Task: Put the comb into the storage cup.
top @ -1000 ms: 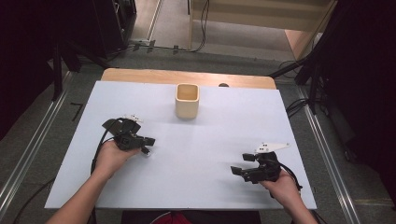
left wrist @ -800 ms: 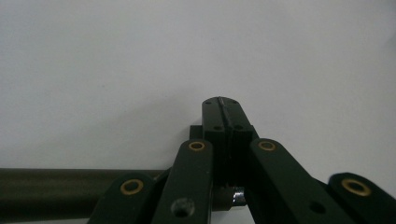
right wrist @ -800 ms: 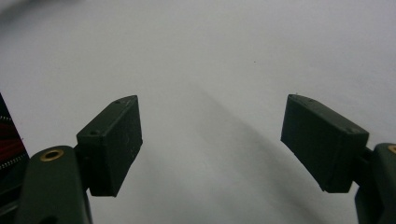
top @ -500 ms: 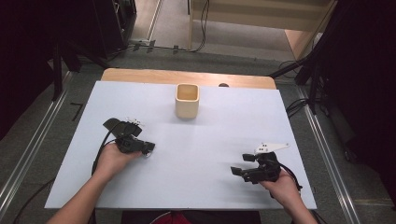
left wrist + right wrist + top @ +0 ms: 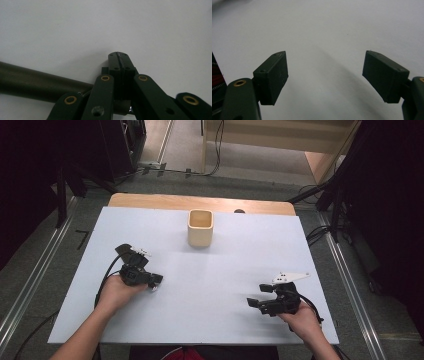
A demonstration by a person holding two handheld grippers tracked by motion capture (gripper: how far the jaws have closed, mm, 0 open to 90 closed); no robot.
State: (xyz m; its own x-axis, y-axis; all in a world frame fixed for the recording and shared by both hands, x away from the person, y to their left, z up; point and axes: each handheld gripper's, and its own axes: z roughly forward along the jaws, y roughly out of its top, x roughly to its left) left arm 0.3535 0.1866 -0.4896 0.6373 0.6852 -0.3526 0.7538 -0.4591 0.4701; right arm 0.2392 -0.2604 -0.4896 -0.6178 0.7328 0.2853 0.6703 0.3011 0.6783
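Taking the small square pale wooden cup [image 5: 200, 227] as our landmark, we start nearest the person: the right gripper [image 5: 257, 303] sits well to the near right of that cup, low over the white worktop [image 5: 230, 270], its jaws spread wide with nothing between them, as the right gripper view makes plain with bare sheet between the two black pads [image 5: 272, 77]. We judge it is held ready rather than working. A little farther out, to the near left of the cup, the left gripper [image 5: 156, 281] has its jaws pressed fully together; in the left gripper view the two tips meet along a thin seam [image 5: 119, 63], and we see nothing caught in it. A dark round bar [image 5: 37, 82] runs across that view below the jaws, probably the gripper's own cable, though it is too blurred to say. A small pale speck lies at the left gripper's tip in the high view; we cannot tell what it is. Farthest off, the cup stands upright near the worktop's far edge, apart from both grippers, its inside largely hidden from us.
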